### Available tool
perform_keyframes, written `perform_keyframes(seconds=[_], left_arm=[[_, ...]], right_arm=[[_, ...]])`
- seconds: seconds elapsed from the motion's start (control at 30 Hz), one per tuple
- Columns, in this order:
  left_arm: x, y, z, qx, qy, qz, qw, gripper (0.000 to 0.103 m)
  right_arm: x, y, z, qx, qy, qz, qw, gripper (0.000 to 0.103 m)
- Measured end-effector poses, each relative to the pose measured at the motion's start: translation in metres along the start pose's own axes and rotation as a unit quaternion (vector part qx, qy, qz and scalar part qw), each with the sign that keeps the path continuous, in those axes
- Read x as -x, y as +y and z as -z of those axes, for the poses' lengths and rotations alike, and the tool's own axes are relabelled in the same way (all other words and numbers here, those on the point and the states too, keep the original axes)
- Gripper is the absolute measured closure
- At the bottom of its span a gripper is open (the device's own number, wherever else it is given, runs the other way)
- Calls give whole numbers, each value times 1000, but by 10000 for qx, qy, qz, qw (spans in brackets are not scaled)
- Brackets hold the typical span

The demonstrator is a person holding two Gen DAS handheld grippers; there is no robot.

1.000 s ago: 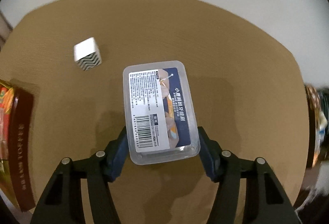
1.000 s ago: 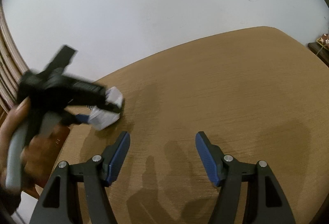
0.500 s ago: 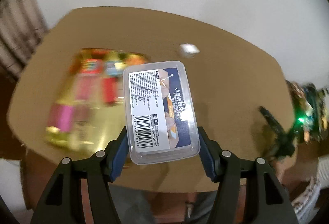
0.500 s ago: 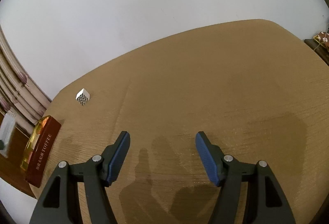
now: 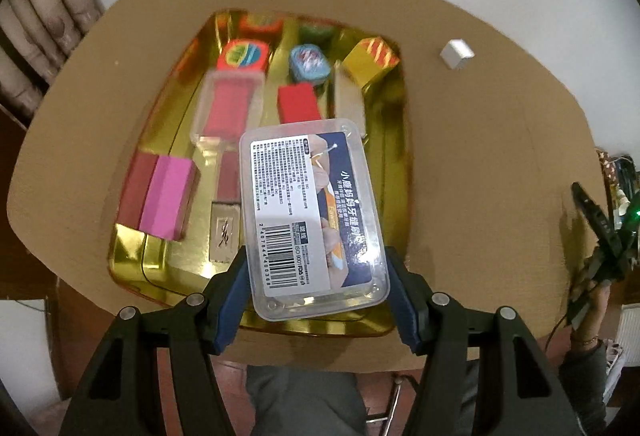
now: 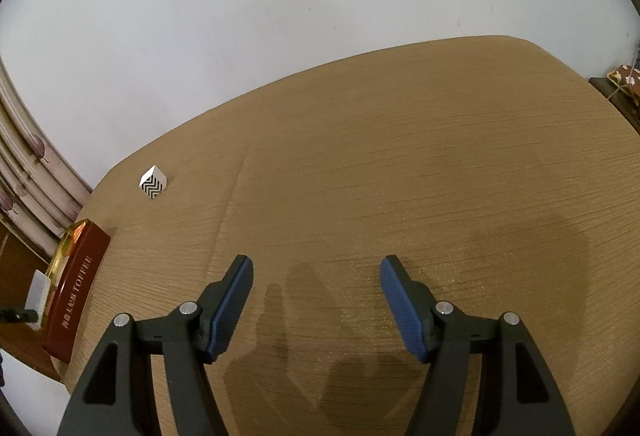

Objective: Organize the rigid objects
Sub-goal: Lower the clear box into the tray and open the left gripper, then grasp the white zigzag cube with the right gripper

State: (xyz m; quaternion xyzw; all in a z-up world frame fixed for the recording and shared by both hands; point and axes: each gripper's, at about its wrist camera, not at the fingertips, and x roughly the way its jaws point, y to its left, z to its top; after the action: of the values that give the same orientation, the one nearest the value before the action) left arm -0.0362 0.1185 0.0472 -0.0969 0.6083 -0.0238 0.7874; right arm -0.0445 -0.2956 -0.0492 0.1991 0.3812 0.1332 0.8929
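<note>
On the left, a gold tray [image 5: 394, 172] sits on the tan table [image 5: 488, 164] and holds a pink block [image 5: 170, 202], a clear case with a red insert [image 5: 230, 104], a red and green packet [image 5: 243, 55], a red block [image 5: 299, 103], a small blue tin [image 5: 310, 63] and a yellow box [image 5: 371, 61] at its far right corner. The left gripper [image 5: 316, 288] is clenched on the near end of a clear plastic box [image 5: 312, 216] with a barcode label, holding it above the near right part of the tray. Further right on the table, well apart from the tray, stands a small white cube [image 5: 457, 53]; the right wrist view shows the same cube [image 6: 152, 183] with black zigzag stripes, near the tray's dark red side [image 6: 74, 288]. The right gripper [image 6: 316, 278] hangs over bare table with its fingers spread and nothing between them.
</note>
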Motion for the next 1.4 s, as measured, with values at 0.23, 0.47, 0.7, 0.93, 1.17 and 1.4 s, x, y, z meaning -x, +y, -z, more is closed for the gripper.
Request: perform_keyframes(seconds=[0.23, 0.47, 0.7, 0.93, 1.17, 1.4], left_arm=[[-25, 1, -3, -248, 233, 118, 9994, 45], [-28, 0, -1, -392, 15, -198, 9990, 45], [29, 5, 23, -91, -1109, -81, 9938, 29], [59, 23, 98, 495, -2250, -275, 9727, 22], [37, 40, 145, 590, -2287, -714, 9691, 19], [28, 63, 150, 961, -2134, -598, 9704, 18]], right_arm=[[-4, 3, 1, 43, 20, 51, 10000, 35], [-7, 5, 0, 83, 36, 86, 9999, 35], [-12, 13, 0, 229, 87, 250, 9994, 35], [-24, 37, 3, 829, 294, 857, 9924, 27], [-37, 57, 3, 1131, 541, 1350, 9829, 24], [-34, 133, -37, 1267, 697, 427, 9886, 24]])
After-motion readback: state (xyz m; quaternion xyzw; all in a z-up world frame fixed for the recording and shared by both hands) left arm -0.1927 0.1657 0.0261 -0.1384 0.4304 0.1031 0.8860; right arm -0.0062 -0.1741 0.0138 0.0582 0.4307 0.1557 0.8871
